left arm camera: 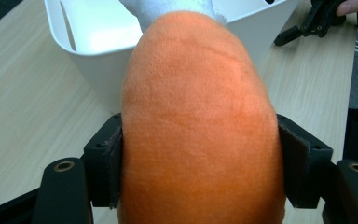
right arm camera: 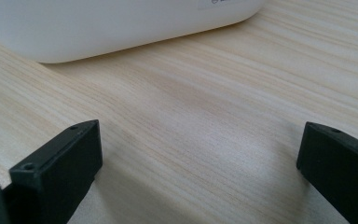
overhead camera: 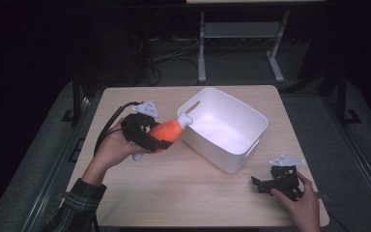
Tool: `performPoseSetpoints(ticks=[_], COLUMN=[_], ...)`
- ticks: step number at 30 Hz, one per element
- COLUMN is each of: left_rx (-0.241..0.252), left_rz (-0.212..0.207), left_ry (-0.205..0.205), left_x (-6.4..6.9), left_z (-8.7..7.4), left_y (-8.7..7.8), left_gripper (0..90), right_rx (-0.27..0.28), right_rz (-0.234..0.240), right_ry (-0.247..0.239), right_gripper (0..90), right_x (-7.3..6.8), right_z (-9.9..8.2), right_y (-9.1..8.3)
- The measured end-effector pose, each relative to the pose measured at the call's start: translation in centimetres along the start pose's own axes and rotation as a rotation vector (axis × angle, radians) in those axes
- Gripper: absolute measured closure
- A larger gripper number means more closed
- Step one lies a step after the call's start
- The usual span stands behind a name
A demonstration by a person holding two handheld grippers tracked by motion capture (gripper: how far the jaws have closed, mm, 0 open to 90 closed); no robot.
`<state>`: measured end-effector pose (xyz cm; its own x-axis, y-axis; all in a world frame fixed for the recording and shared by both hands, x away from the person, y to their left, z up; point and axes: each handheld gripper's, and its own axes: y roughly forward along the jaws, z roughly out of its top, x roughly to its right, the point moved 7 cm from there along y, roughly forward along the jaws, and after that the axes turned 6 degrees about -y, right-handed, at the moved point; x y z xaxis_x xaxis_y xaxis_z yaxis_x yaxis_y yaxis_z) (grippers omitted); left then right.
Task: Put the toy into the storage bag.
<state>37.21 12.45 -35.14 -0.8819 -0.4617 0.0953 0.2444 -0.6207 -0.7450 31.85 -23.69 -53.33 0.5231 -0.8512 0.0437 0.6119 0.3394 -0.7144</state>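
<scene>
The left gripper (overhead camera: 150, 137) clamps a plush orange drumstick toy (left arm camera: 200, 126); both pads press into its fat middle, so the jaws stand wide around it. In the high view the toy (overhead camera: 166, 131) hangs off the table, just left of the white bin (overhead camera: 244, 147), with its long axis running level from the hand toward the bin. Its white bone tip (overhead camera: 185, 119) touches or sits just over the bin's near-left rim; which of the 2 I cannot tell.

The coming move looks like a short carry rightward and forward over that rim, then a release. The bin's inside is bare, so there is room to drop; the rim under the tip is the edge to clear first.

The right gripper (overhead camera: 276, 182) rests on the table (overhead camera: 174, 193) off the bin's near-right corner, well apart from the toy. Its jaws are spread wide over bare wood, with nothing between them, and the bin wall (right arm camera: 121, 28) lies beyond.
</scene>
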Motion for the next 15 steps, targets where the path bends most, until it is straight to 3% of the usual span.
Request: performPoseSetpoints(ticks=[11,15], left_rx=[-0.001,0.022], left_rz=[0.009,0.006], left_ry=[0.015,0.014], left_x=[-1.1,-1.4], left_z=[1.4,2.2], left_y=[-0.5,-0.7], left_gripper=[28.5,28.5], right_rx=[0.000,-0.001], right_rz=[0.000,0.000], right_ry=[0.000,-0.001], right_gripper=[0.0,0.0], right_x=[0.0,0.0], right_z=[0.0,0.0], right_y=[0.0,0.0])
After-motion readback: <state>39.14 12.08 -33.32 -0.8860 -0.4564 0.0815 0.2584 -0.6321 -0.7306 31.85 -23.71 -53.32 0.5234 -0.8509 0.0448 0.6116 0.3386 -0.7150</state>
